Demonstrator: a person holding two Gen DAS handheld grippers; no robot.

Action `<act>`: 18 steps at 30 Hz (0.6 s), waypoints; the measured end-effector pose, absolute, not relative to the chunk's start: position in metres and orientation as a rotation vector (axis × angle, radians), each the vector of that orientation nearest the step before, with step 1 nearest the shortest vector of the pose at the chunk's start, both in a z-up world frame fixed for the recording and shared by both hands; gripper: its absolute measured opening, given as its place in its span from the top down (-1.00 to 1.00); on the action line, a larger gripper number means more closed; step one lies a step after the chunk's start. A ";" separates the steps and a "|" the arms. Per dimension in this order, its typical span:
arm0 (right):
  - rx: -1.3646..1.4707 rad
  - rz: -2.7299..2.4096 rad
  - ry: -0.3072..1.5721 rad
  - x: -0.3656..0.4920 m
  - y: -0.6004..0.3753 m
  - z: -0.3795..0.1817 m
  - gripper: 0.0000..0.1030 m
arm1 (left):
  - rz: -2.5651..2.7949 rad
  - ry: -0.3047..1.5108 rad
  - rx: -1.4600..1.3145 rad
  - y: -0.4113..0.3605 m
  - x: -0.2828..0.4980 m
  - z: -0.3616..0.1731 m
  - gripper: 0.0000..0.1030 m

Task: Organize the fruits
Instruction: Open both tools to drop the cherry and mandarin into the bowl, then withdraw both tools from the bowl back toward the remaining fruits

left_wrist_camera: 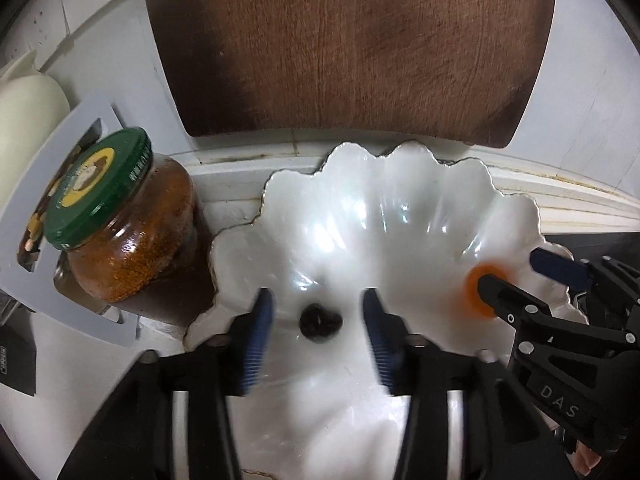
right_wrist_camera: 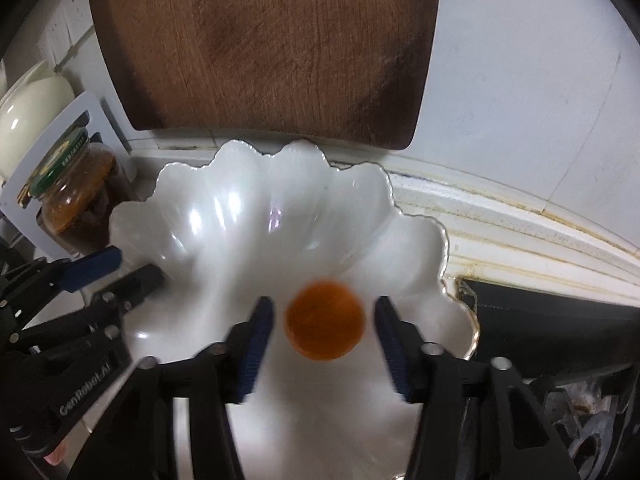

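Left gripper [left_wrist_camera: 318, 330] fingers apart around dark fruit [left_wrist_camera: 321, 321], right gripper [right_wrist_camera: 324, 330] fingers apart around orange fruit [right_wrist_camera: 325, 322], both over white scalloped dish [right_wrist_camera: 240, 208].

The letters "DAS" stood in pale print on the black frame of the right gripper [left_wrist_camera: 512, 276], seen at the near right of the left wrist view. "GenRobot.AI" ran along the black frame of the left gripper [right_wrist_camera: 120, 272], at the near left of the right wrist view. The green lid [left_wrist_camera: 98, 188] of the jar [left_wrist_camera: 132, 248] at the left carried a line of pale characters round its rim, too small and blurred to read.
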State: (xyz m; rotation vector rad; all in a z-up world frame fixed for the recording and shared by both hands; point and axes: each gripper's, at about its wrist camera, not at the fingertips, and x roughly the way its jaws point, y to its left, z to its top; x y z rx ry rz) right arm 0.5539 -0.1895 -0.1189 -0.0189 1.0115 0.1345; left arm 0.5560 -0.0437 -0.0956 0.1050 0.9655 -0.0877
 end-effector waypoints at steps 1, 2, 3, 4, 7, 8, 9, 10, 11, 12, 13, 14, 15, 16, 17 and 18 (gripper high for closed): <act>-0.021 0.127 1.002 0.553 -0.190 -0.116 -0.18 | -0.083 0.959 0.103 -0.043 0.555 -0.094 -0.03; -0.020 0.124 0.998 0.553 -0.191 -0.115 -0.18 | -0.082 0.957 0.101 -0.042 0.555 -0.092 -0.04; -0.019 0.122 0.995 0.552 -0.192 -0.112 -0.18 | -0.079 0.956 0.096 -0.041 0.554 -0.090 -0.04; -0.017 0.119 0.988 0.550 -0.193 -0.110 -0.18 | -0.078 0.953 0.091 -0.039 0.552 -0.088 -0.05; -0.010 0.094 0.961 0.542 -0.199 -0.100 -0.18 | -0.071 0.927 0.088 -0.036 0.544 -0.080 -0.14; -0.008 0.086 0.948 0.538 -0.201 -0.095 -0.18 | -0.067 0.915 0.091 -0.036 0.539 -0.077 -0.15; -0.008 0.081 0.940 0.535 -0.202 -0.092 -0.18 | -0.065 0.902 0.095 -0.035 0.534 -0.072 -0.18; -0.009 0.080 0.927 0.530 -0.203 -0.088 -0.18 | -0.065 0.893 0.096 -0.035 0.529 -0.069 -0.21; -0.012 0.078 0.909 0.524 -0.203 -0.082 -0.18 | -0.068 0.876 0.096 -0.035 0.522 -0.064 -0.25; -0.014 0.074 0.901 0.521 -0.203 -0.079 -0.18 | -0.069 0.864 0.099 -0.036 0.517 -0.061 -0.27; -0.015 0.074 0.887 0.514 -0.205 -0.075 -0.18 | -0.070 0.847 0.104 -0.036 0.510 -0.056 -0.27; -0.014 0.078 0.872 0.507 -0.207 -0.070 -0.18 | -0.072 0.833 0.105 -0.035 0.504 -0.051 -0.28; -0.014 0.079 0.861 0.502 -0.207 -0.066 -0.18 | -0.073 0.820 0.105 -0.035 0.498 -0.046 -0.28; -0.012 0.079 0.845 0.496 -0.208 -0.061 -0.18 | -0.073 0.808 0.101 -0.035 0.492 -0.042 -0.28; -0.008 0.080 0.829 0.489 -0.208 -0.056 -0.18 | -0.076 0.796 0.095 -0.034 0.486 -0.037 -0.28; -0.006 0.086 0.814 0.484 -0.209 -0.052 -0.18 | -0.082 0.783 0.091 -0.033 0.479 -0.031 -0.29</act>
